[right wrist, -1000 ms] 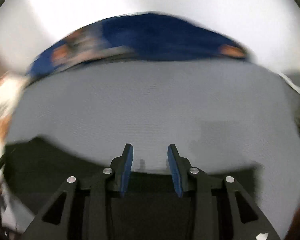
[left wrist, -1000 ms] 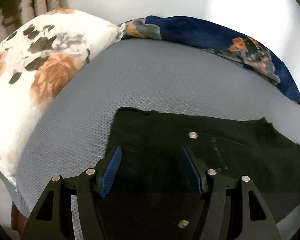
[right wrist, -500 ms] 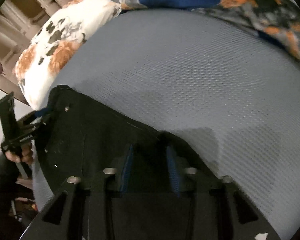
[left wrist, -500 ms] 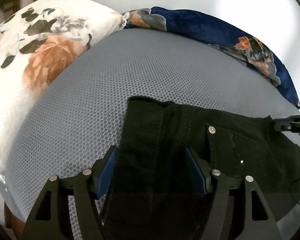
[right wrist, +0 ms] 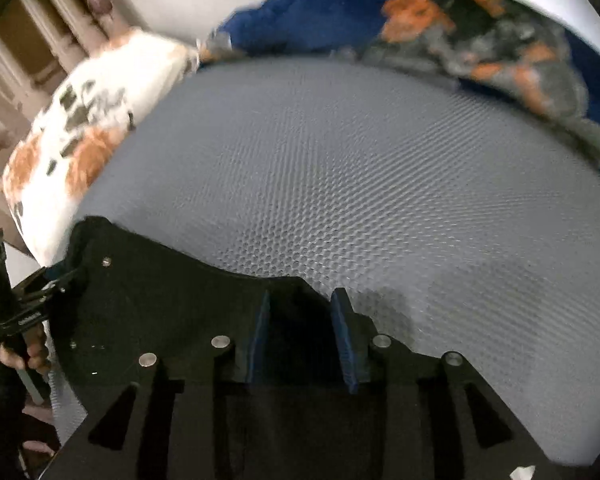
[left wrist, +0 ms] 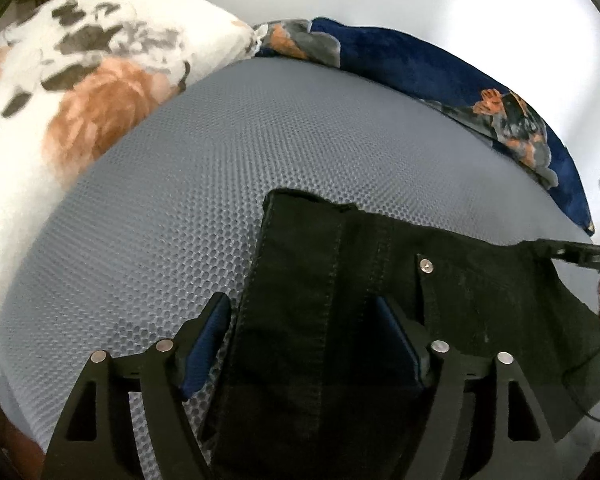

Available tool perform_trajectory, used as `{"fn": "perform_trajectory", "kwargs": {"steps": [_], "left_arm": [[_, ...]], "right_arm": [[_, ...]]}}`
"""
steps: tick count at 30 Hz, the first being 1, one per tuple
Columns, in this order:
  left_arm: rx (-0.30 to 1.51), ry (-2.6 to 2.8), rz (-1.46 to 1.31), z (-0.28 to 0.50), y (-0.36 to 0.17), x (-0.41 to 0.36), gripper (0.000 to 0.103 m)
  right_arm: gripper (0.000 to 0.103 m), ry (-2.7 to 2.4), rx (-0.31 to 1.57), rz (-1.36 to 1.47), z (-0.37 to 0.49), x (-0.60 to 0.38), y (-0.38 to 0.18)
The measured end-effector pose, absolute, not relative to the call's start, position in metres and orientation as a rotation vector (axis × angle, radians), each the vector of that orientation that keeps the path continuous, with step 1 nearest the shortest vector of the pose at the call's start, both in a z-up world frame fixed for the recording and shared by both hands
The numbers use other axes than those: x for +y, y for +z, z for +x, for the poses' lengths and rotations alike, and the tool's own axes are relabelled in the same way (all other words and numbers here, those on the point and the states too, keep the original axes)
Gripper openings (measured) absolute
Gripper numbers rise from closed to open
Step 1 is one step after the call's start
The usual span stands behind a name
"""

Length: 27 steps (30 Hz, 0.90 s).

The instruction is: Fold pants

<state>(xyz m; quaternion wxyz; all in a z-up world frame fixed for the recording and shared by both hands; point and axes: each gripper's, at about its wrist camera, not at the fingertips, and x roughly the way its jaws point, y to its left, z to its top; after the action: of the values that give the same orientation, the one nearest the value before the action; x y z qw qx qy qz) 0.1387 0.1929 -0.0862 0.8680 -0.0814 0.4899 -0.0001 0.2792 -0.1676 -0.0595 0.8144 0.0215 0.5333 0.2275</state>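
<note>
We see black denim pants (left wrist: 364, 320) lying on the grey honeycomb-mesh mattress (left wrist: 220, 184), waistband end toward the left tool (left wrist: 306, 340). Left tool's blue pads are spread wide, straddling the waistband edge of the pants; left pad sits on the mattress just beside the cloth, right pad over the cloth. Nothing is pinched there. Compared with half a second ago the left view is nearly unchanged: same spread, pants a bit closer and larger, silver rivet (left wrist: 426, 266) in the same spot by the pocket.

Right tool (right wrist: 304, 332) has its pads partly apart with a peak of the black pants (right wrist: 160, 300) rising between them; we cannot tell whether cloth is actually gripped. Against the earlier right view the tool now sits at the cloth edge with the pads clearer, and the background is motion-blurred, so the camera has shifted.

In the left view the right tool (left wrist: 572, 254) shows at the far right edge at the pants' outer corner. In the right view the left tool (right wrist: 24, 304) and the hand holding it appear at the far left by the waistband.

White floral pillow (left wrist: 60, 112) lies at the mattress's left; navy floral blanket (left wrist: 440, 76) is bunched along the far edge by the wall.
</note>
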Motion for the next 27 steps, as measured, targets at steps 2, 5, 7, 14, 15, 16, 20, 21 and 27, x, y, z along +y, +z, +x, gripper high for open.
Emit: {"fn": "perform_trajectory", "kwargs": {"steps": [2, 5, 7, 14, 15, 16, 20, 21, 27], "left_arm": [[0.986, 0.020, -0.107, 0.134, -0.073, 0.184, 0.071], [0.920, -0.010, -0.054, 0.122, -0.048, 0.164, 0.071], [0.896, -0.045, -0.038, 0.116, -0.038, 0.151, 0.071], [0.979, -0.149, -0.084, 0.116, -0.049, 0.103, 0.071], [1.004, -0.152, -0.109, 0.117, -0.054, 0.099, 0.071], [1.023, -0.153, -0.122, 0.117, -0.058, 0.096, 0.071], [1.067, -0.152, -0.110, 0.111, -0.068, 0.075, 0.071], [1.076, -0.154, -0.103, 0.110, -0.069, 0.068, 0.071], [1.098, -0.170, -0.055, 0.106, -0.068, 0.036, 0.071]], "right_arm": [[0.032, 0.471, 1.108, 0.042, 0.261, -0.181, -0.044], [0.034, 0.408, 1.095, 0.056, 0.228, -0.212, -0.033], [0.034, 0.377, 1.112, 0.094, 0.207, -0.241, -0.034], [0.035, 0.207, 1.157, 0.321, 0.136, -0.398, -0.044], [0.035, 0.181, 1.162, 0.361, 0.125, -0.426, -0.046], [0.035, 0.141, 1.162, 0.387, 0.113, -0.455, -0.047], [0.035, -0.010, 1.171, 0.473, 0.071, -0.550, -0.058], [0.035, -0.034, 1.172, 0.512, 0.060, -0.576, -0.063], [0.035, -0.026, 1.184, 0.665, 0.028, -0.639, -0.089]]}}
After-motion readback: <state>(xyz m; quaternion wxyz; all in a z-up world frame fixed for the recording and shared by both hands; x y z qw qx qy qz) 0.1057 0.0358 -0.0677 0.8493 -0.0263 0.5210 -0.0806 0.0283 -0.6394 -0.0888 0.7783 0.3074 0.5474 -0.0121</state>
